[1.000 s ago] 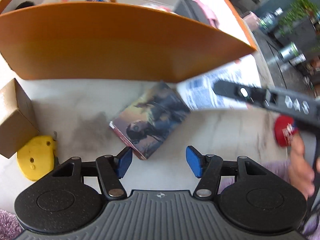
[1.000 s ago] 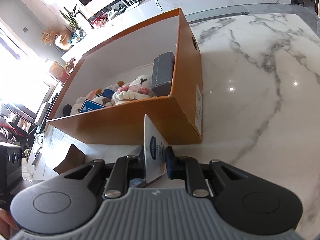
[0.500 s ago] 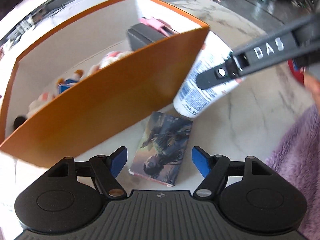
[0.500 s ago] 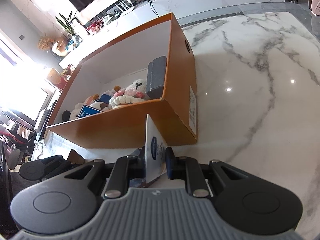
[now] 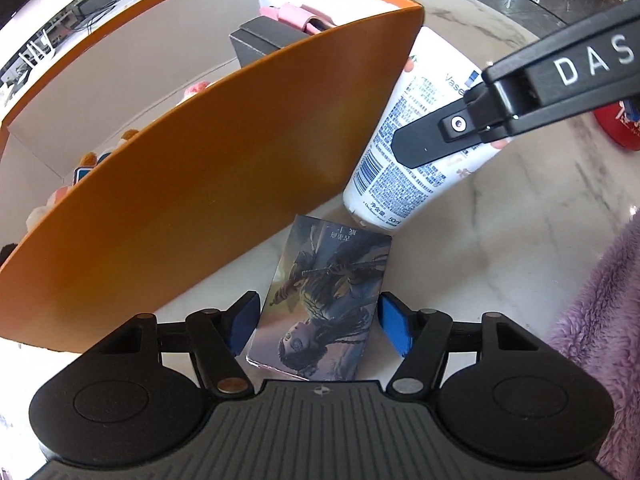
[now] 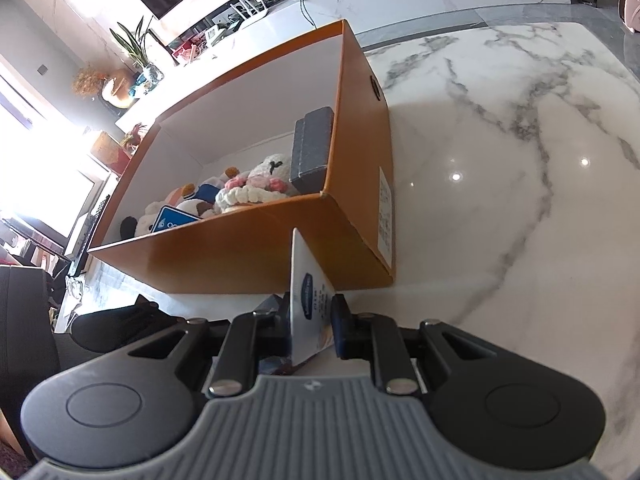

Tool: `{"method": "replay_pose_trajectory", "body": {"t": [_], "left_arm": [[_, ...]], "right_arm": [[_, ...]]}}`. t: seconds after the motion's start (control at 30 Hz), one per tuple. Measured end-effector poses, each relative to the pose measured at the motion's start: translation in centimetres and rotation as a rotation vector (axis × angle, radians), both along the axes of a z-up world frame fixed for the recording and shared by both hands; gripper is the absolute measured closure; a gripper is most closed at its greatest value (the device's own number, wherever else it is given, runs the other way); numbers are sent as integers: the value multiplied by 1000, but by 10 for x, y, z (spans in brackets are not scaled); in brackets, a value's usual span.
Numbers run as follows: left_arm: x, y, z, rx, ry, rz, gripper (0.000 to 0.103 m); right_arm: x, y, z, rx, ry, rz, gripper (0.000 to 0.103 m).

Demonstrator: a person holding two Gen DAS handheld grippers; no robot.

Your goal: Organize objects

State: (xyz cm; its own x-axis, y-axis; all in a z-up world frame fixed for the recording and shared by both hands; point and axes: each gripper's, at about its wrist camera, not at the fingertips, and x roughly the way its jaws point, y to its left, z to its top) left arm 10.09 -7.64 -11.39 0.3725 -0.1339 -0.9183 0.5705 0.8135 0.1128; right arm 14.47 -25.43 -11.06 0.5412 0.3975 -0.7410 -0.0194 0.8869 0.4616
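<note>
Since a second ago, the left gripper [image 5: 318, 328] has swung over the flat picture-printed card box [image 5: 320, 304], which now lies lengthwise between its blue fingers [image 5: 394, 326], on the marble surface [image 5: 500, 248] near the orange cardboard box [image 5: 224, 168]. Those fingers are closing, not yet touching; centre them on the long edges before squeezing. Farther right, the right gripper [image 6: 310, 320] stays clamped on the white lotion tube [image 5: 416, 152].
</note>
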Motion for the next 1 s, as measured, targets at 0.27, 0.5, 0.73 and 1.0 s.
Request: {"method": "replay_pose_trajectory", "body": {"t": [0.27, 0.5, 0.73, 1.0], "left_arm": [[-5, 6, 4, -58, 27, 64, 30], [-18, 14, 19, -121, 26, 103, 31], [-29, 31, 56, -230, 12, 110, 82], [-19, 31, 85, -232, -17, 123, 101]], "right_arm": [[-2, 0, 3, -7, -23, 0, 83], [-4, 2, 5, -17, -39, 7, 84], [-13, 3, 13, -44, -76, 4, 85], [-26, 3, 29, -89, -123, 7, 85]]}}
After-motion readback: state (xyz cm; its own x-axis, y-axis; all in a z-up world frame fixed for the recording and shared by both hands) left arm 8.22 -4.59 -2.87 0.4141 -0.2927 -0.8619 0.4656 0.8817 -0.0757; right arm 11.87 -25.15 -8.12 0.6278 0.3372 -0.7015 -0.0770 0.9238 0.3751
